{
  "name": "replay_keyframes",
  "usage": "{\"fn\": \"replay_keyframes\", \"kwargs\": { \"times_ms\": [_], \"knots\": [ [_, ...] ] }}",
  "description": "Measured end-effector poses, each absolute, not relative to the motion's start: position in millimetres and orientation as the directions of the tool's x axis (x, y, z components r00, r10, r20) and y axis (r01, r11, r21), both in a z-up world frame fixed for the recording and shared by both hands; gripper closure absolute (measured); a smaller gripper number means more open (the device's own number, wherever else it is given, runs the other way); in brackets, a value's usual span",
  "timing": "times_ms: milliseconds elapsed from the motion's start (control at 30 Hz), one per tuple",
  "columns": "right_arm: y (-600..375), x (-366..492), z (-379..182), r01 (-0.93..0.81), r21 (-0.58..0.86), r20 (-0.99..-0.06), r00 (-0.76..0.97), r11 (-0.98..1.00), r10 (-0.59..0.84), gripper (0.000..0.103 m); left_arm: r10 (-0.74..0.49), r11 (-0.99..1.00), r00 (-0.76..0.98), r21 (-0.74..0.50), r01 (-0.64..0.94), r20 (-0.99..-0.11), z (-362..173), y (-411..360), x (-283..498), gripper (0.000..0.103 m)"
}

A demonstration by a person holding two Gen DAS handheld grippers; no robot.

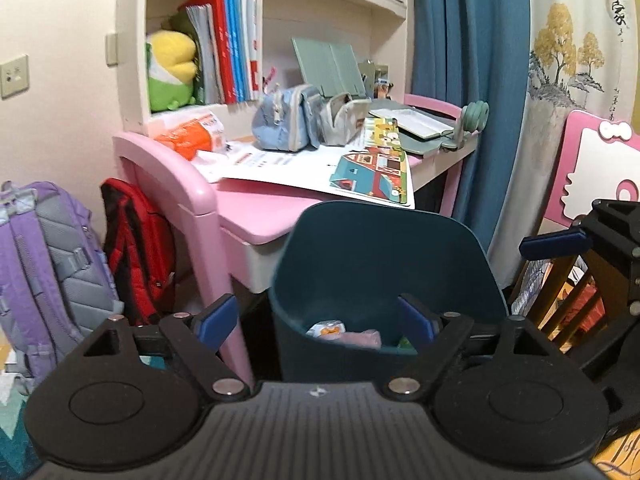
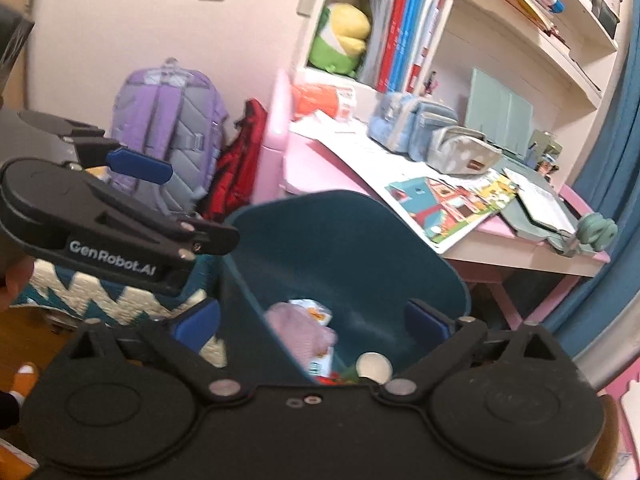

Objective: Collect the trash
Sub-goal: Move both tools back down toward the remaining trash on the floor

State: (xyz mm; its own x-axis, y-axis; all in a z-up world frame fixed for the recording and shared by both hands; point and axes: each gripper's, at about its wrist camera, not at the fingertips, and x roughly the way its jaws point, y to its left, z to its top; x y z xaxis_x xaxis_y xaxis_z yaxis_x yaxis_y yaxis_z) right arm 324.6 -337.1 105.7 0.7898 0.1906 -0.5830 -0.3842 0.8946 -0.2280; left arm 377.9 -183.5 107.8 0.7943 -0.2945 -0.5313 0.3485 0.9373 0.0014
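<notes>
Now, with both the left gripper (image 1: 316,322) and right gripper (image 2: 314,322) spread wide and empty over the teal bin (image 1: 384,264) beside the pink desk (image 1: 256,216), lift clear of its rim before seeking more trash.

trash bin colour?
Dark teal trash bin, inside and out; it shows best in the right wrist view.
</notes>
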Motion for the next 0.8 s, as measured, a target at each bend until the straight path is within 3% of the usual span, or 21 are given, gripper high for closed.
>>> {"fn": "replay_keyframes", "kwargs": {
  "times_ms": [133, 500, 800],
  "knots": [
    [-319.6, 307.9, 103.1, -0.419, -0.204, -0.575, 0.783, 0.885, 0.238, 0.0, -0.288, 0.942, 0.809, 0.0, 0.336, -0.512, 107.9, -158.3, 355.9, 0.006],
    [-251.6, 298.4, 57.7, -0.519, -0.058, -0.611, 0.694, 0.853, 0.381, 0.0, -0.223, 0.97, 0.829, -0.037, 0.239, -0.513, 84.5, -69.4, 310.1, 0.001],
    [-187.7, 318.2, -13.4, -0.558, 0.048, -0.641, 0.619, 0.829, 0.454, 0.0, -0.141, 0.99, 0.837, -0.062, 0.128, -0.528, 26.7, 12.0, 287.3, 0.0]
  ]
}}
